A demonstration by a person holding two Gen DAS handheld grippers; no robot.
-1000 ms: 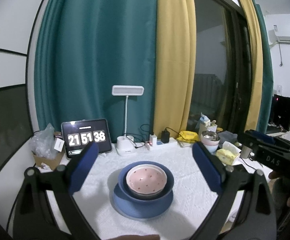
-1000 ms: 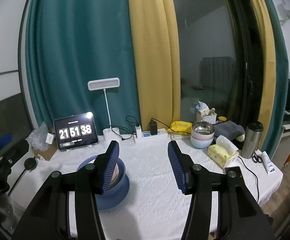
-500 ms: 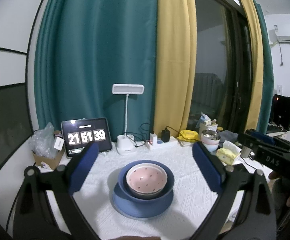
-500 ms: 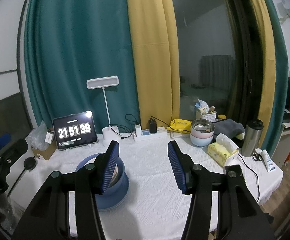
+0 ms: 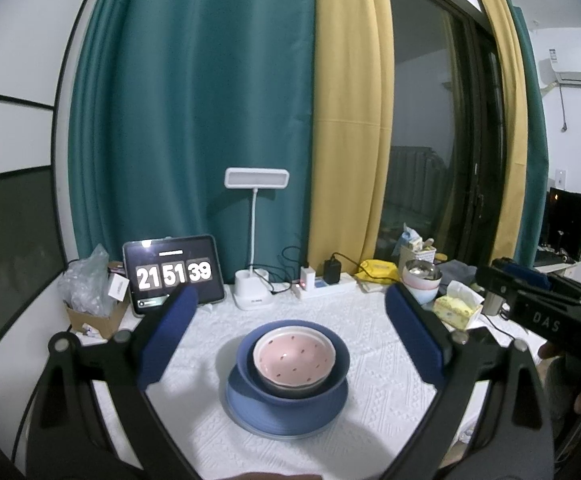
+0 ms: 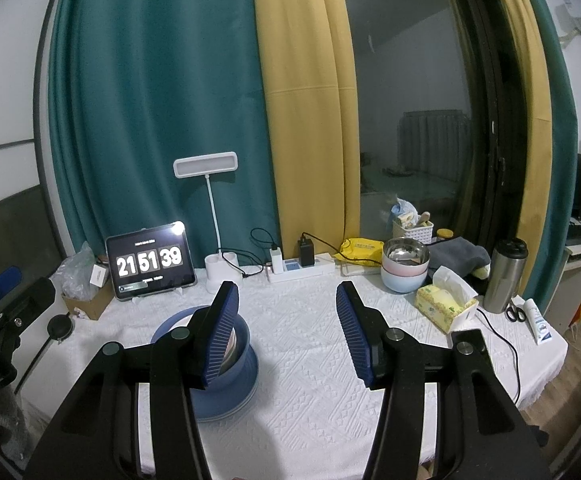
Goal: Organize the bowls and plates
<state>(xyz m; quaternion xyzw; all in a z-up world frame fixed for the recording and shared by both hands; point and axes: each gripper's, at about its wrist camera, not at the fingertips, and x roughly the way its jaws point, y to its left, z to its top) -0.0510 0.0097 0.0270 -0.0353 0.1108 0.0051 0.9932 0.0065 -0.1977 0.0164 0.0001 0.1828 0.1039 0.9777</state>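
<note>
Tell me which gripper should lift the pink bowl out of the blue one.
Left. The left gripper is open with the pink bowl centred between its fingers. The right gripper sits off to the side; its finger hides most of that bowl.

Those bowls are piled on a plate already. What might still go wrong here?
The pink bowl sits nested in the blue bowl on the blue plate; lifting or nudging the stack at one edge might tip it. Both the left gripper and right gripper hang open and empty, so a closing pad may push a bowl rather than grip it.
</note>
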